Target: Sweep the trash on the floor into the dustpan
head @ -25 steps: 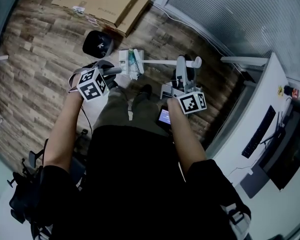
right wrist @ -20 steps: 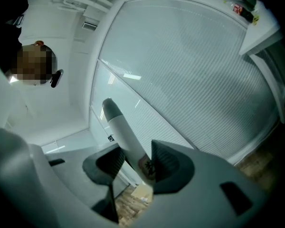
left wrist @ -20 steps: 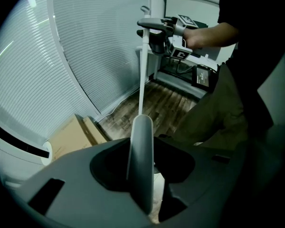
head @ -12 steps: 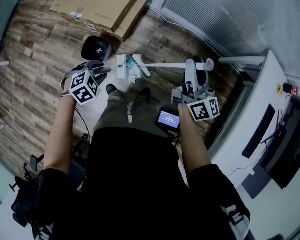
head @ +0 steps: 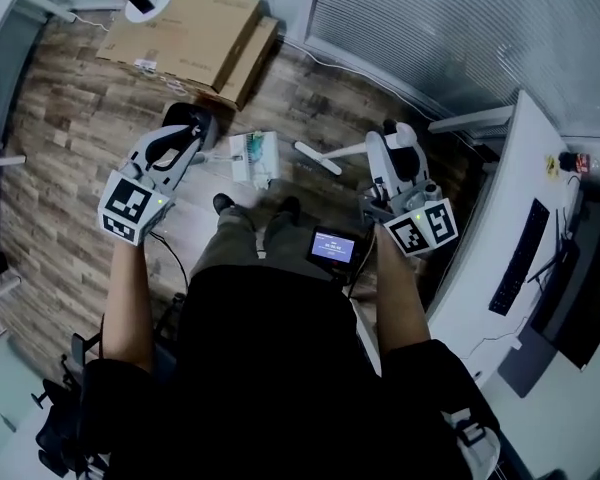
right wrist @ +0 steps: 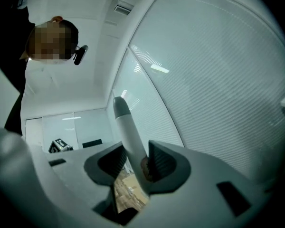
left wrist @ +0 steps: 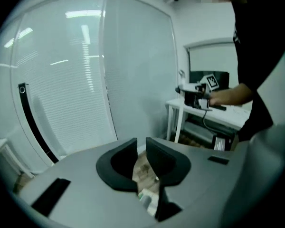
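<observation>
The left tool [left wrist: 141,148] is narrow; its jaws have just been closing with nothing between them. The right tool [right wrist: 137,158] clamps the white broom handle [right wrist: 126,127]. The dustpan [head: 250,156] lies on the floor [head: 70,138] between both tools.

2 claws — left claw [head: 192,131], right claw [head: 390,136] — 2 cardboard boxes [head: 180,28], 1 dustpan [head: 252,156], 1 broom [head: 320,158].

- Brown wood-plank floor [head: 70,138], seen from above.
- A white dustpan [head: 252,156] lies on it, between the left gripper [head: 192,133] and the right gripper [head: 392,140].
- Flat cardboard boxes [head: 195,33] lie beyond the left gripper.
</observation>
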Motion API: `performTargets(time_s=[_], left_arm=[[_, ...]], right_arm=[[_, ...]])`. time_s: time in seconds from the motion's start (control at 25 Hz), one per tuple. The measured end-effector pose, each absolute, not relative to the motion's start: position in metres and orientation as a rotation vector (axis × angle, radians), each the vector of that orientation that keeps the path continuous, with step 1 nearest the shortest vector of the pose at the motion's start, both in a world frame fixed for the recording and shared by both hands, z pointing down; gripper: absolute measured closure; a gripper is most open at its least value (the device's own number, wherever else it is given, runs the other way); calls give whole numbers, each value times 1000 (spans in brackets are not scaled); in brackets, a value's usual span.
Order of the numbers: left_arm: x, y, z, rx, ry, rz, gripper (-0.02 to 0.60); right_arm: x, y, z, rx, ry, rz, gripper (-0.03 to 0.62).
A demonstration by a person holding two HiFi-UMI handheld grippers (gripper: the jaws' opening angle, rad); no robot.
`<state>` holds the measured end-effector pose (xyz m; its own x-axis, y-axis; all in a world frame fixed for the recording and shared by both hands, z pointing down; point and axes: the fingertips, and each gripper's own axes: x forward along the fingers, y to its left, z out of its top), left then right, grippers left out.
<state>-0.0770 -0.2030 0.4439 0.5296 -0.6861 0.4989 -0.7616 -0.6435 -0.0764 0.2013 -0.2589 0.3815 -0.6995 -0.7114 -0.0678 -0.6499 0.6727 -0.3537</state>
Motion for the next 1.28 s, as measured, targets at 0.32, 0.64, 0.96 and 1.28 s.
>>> performTargets(time_s=[0.32, 0.64, 0.96, 1.28], left_arm=[[-71, -197, 364, 2509, -1449, -142, 586], [-66, -180, 333, 2510, -1540, -289, 586], [-29, -136, 335, 2649, -1351, -231, 586], [-43, -56, 342, 2693, -1326, -190, 586]], right_arm=[[236, -232, 347, -1203, 2776, -214, 469], [261, -180, 339, -1345, 2810, -49, 491], [268, -120, 334, -1485, 2777, -26, 505], [245, -45, 330, -1536, 2726, -34, 507]])
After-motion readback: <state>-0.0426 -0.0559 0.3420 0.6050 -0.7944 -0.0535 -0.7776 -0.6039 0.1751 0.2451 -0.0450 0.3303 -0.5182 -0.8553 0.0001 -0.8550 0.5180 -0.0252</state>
